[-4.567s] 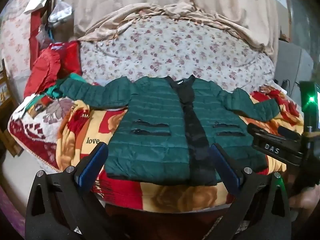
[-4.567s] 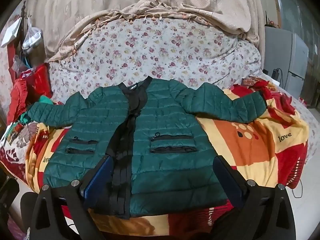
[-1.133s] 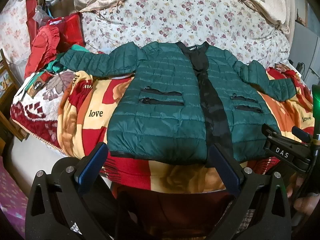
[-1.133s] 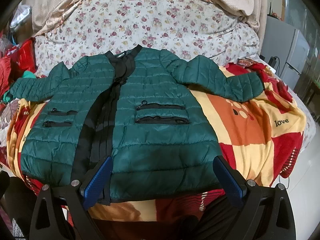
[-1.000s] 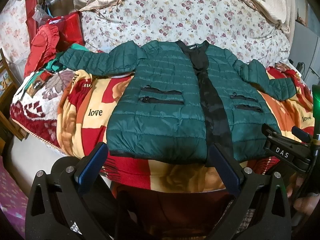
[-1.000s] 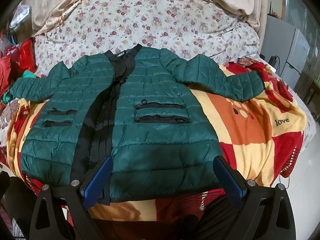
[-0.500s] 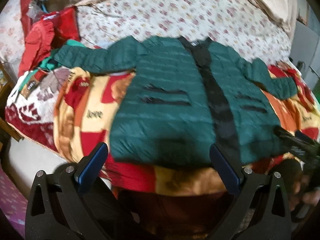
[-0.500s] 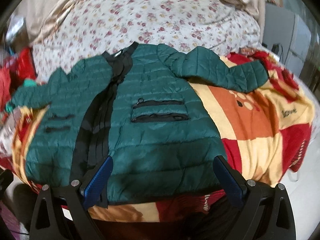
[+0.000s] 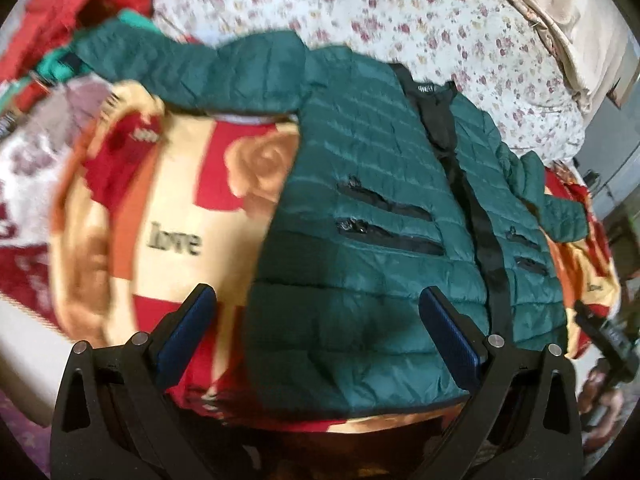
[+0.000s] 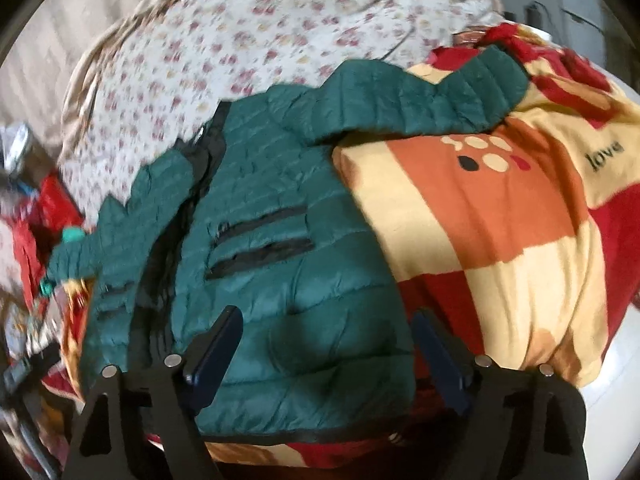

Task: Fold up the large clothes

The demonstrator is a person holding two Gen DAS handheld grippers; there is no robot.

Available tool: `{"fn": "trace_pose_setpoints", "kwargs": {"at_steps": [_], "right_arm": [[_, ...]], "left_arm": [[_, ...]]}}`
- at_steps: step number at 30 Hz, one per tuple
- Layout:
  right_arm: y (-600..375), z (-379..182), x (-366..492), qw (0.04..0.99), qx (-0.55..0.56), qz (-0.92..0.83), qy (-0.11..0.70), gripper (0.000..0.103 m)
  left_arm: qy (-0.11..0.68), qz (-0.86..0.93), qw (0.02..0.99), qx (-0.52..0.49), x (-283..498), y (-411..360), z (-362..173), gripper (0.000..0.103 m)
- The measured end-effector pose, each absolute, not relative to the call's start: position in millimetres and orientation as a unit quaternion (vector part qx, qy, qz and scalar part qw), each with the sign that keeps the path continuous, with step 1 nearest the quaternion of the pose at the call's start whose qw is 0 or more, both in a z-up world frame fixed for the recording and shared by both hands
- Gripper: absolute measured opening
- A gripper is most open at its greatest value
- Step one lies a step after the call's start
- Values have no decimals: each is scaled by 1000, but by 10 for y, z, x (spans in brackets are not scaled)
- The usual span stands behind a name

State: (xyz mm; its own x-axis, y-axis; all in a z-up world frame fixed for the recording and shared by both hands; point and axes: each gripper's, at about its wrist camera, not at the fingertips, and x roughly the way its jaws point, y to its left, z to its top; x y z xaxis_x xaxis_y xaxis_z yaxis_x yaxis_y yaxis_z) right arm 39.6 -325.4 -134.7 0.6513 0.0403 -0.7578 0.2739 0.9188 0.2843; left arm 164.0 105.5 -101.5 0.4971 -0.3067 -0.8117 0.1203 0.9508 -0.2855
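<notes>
Left wrist: red clothes beside jacket sleeve.

A bed fills both views. Its far part is covered by a white floral sheet, small reddish blossoms on pale ground. The near part is spread with a fleece blanket in red, orange and cream blocks, printed with "love". Beige drapery with a fringed edge is seen bunched at the far right. Red cloth is piled at the far left. A pale floor is seen at the near right. Lighting is even; both views are blurred.
</notes>
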Motion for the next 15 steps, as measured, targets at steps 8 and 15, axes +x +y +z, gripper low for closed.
{"fn": "trace_pose_setpoints", "kwargs": {"at_steps": [8,15], "right_arm": [[-3473,-1586,528,875,205,-116,423,85],[-3470,-1662,524,859,230,-62,453,23]], "left_arm": [[540,-135,824,-104,1855,906,-1414,84],[545,-98,830,-58,1737,859,-1382,28]]}}
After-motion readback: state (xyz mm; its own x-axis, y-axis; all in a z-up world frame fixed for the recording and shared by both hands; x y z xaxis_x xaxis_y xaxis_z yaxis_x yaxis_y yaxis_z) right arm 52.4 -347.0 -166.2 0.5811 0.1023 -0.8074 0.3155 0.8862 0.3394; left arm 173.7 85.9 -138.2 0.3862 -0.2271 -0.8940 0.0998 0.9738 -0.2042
